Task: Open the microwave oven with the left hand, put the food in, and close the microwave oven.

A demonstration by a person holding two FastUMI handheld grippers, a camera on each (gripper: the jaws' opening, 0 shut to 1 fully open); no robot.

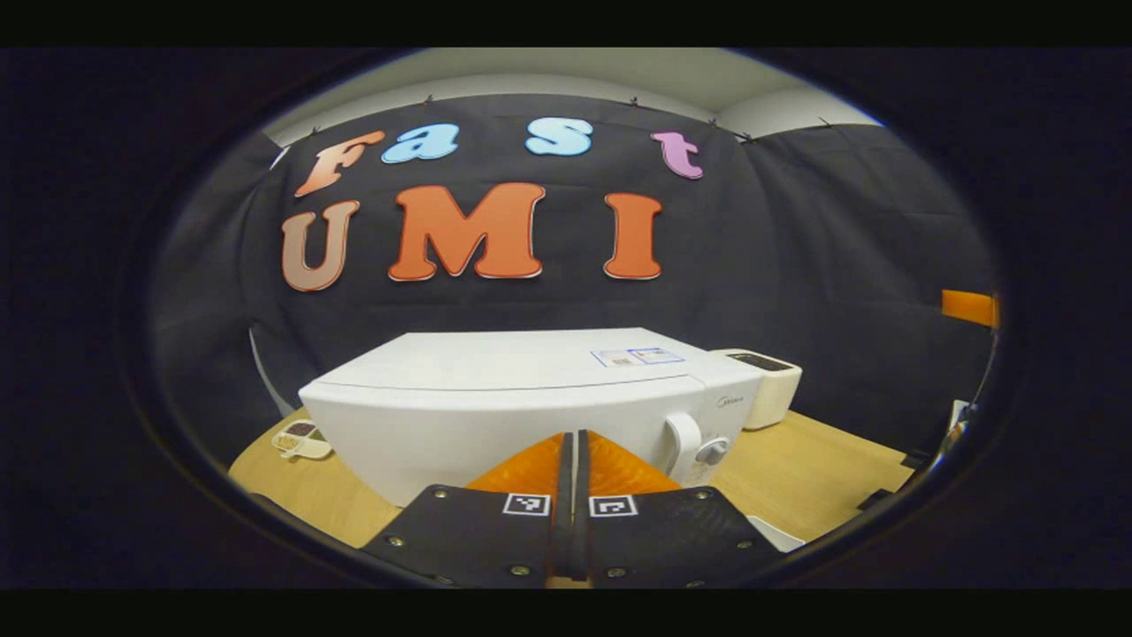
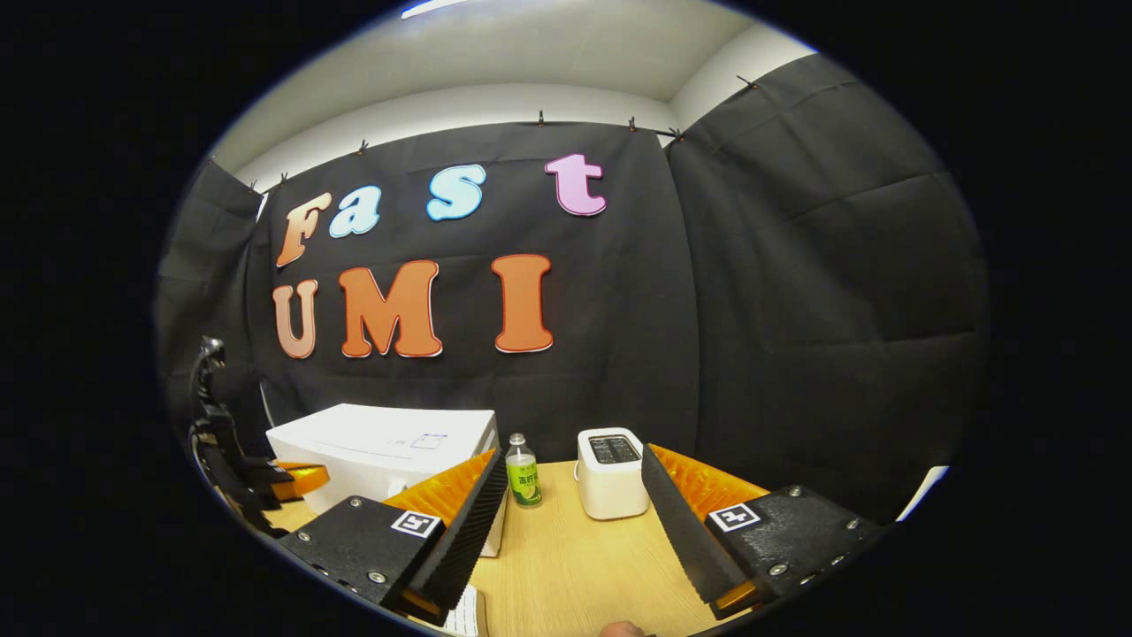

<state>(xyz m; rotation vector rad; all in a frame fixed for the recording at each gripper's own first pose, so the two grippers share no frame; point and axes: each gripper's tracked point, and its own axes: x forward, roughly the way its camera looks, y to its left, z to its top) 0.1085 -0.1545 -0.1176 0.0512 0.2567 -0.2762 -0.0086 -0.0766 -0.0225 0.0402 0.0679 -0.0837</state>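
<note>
Left gripper view: the left gripper (image 1: 571,460) is squeezed together on nothing, hiding part of the one microwave (image 1: 531,398) — its door closed. One toaster (image 2: 611,473), one bottle (image 2: 523,471). The right gripper (image 2: 575,522) gapes wide, empty.

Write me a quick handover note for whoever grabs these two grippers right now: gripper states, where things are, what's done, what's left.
Left gripper: shut, empty, held in front of the microwave, just left of its door handle.
Right gripper: open, empty, held above the table, facing the bottle and toaster.
Microwave: on the table, door closed. A small dish lies to its left; I cannot tell what it holds.
Done: nothing yet.
Left: open the door with the left gripper, put the food in, close the door.
</note>
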